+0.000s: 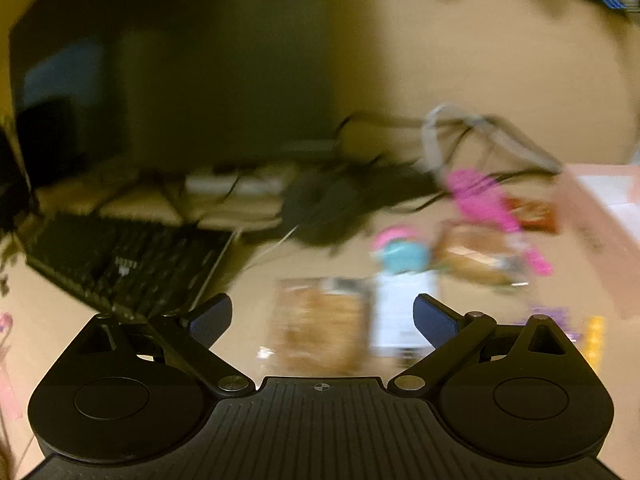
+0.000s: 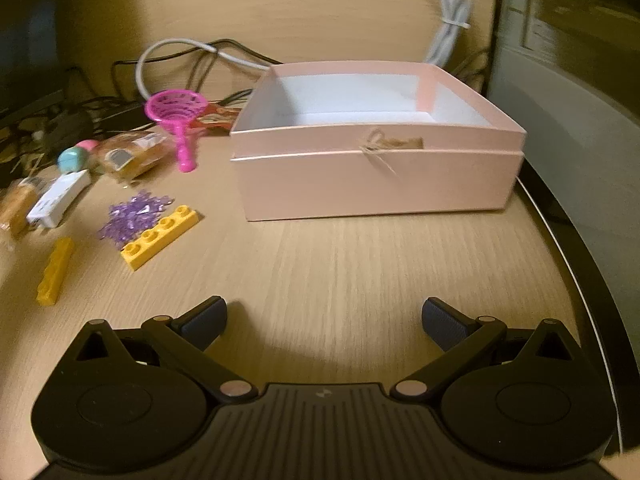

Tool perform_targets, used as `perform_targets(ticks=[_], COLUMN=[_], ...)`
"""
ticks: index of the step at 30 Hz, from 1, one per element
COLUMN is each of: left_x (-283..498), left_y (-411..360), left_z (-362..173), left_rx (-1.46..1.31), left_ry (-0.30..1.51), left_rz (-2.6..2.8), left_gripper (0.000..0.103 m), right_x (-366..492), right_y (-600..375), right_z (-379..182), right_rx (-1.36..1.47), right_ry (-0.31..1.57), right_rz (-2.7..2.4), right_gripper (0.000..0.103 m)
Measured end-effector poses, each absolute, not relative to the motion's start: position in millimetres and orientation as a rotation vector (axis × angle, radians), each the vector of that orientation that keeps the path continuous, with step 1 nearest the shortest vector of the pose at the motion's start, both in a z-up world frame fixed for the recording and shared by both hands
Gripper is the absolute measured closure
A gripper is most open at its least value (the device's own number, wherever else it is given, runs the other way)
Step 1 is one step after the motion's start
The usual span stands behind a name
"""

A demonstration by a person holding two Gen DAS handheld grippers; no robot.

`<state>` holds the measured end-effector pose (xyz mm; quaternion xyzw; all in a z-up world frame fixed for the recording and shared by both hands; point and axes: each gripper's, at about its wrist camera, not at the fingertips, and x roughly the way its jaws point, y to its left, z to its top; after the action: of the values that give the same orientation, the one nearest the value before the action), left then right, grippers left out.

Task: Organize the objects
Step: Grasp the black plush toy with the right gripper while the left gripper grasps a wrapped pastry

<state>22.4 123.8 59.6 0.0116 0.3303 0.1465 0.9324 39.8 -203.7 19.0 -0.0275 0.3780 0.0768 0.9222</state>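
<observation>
An open pink box [image 2: 376, 184] with a white inside stands on the wooden table, empty as far as I see. Left of it lie a pink toy strainer [image 2: 178, 114], a yellow brick plate [image 2: 160, 236], a yellow bar [image 2: 55, 272], purple beads [image 2: 132, 216], a white charger [image 2: 60, 200], a teal and pink ball [image 2: 74, 158] and wrapped snacks [image 2: 128, 156]. My right gripper [image 2: 324, 324] is open and empty in front of the box. My left gripper [image 1: 322, 320] is open and empty above a snack pack [image 1: 320, 320] and the charger [image 1: 400, 308]. The left wrist view is blurred.
A black keyboard [image 1: 120, 264] lies at the left. Dark cables [image 1: 340, 196] and a grey cable [image 2: 168, 50] lie behind the objects. The table's curved edge [image 2: 568, 240] runs at the right. The box corner [image 1: 600, 232] shows at the right of the left wrist view.
</observation>
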Motion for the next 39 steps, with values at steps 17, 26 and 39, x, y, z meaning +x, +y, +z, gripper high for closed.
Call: perform_targets(ticks=[17, 26, 39], left_x=[-16, -94, -99], left_y=[203, 250, 255], left_z=[49, 72, 79], left_rx=[-0.165, -0.207, -0.270], left_ry=[0.837, 0.833, 0.782], left_rz=[0.017, 0.077, 0.027], left_gripper=[0.048, 0.048, 0.048], right_x=[89, 165, 155], right_y=[-33, 141, 118], right_z=[91, 72, 88], right_rx=[-0.205, -0.329, -0.230], right_ry=[0.660, 0.649, 0.833], right_rz=[0.452, 0.500, 0.536], right_gripper=[0.000, 0.000, 0.035])
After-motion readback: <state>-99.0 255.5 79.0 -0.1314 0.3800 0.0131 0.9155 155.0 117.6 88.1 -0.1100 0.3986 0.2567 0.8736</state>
